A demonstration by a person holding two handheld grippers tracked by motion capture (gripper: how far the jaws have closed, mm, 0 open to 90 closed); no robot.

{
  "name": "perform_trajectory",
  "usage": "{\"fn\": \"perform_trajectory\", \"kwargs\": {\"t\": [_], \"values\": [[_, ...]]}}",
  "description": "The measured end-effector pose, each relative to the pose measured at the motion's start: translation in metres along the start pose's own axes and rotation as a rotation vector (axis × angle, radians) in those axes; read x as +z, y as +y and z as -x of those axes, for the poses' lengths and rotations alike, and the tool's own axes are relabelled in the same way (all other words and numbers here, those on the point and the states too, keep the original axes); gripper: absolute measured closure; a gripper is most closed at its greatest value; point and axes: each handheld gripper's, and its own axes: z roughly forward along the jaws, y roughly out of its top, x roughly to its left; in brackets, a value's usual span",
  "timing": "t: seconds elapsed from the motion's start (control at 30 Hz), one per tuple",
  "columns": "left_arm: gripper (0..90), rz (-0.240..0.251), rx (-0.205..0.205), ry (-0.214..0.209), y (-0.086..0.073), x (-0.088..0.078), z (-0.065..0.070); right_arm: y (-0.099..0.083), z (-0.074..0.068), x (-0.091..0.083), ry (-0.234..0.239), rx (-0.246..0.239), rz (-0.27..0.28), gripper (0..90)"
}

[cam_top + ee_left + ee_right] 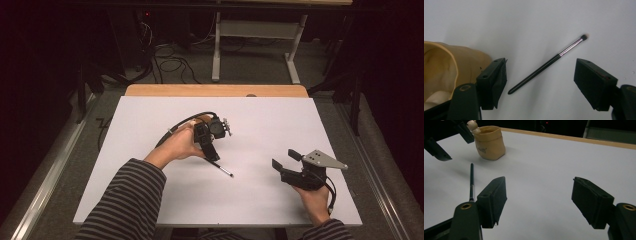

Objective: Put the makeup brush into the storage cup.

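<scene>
A thin black makeup brush (546,64) with a silver ferrule and a small tip lies flat on the white table. My left gripper (540,82) hovers over it, open, one jaw on each side of the handle and neither touching it. In the high view the left gripper (212,150) points down over the brush (220,168). A tan fabric pouch (451,65) stands open right beside the left jaw. My right gripper (283,159) rests low at the table's right, open and empty. From the right gripper (539,202) I see the pouch (489,142), the brush (471,182) and the left gripper (451,142).
The white table top (280,120) has a wooden strip (215,90) along its far edge. Beyond it are table legs (216,47) and cables (172,65) on a dark floor. A small round pale object (472,125) shows at the pouch's rim.
</scene>
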Motion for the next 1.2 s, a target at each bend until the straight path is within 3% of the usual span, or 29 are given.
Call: {"fn": "perform_trajectory", "kwargs": {"t": [0.67,1.2], "values": [[29.3,-0.049,0.044,-0.016,0.006,0.017,0.006,0.000,0.000,0.000,0.002,-0.003,-0.004,29.2],[31.5,-0.072,0.047,-0.025,0.004,0.031,0.007,0.000,-0.001,0.000,0.005,-0.002,-0.007,29.3]]}}
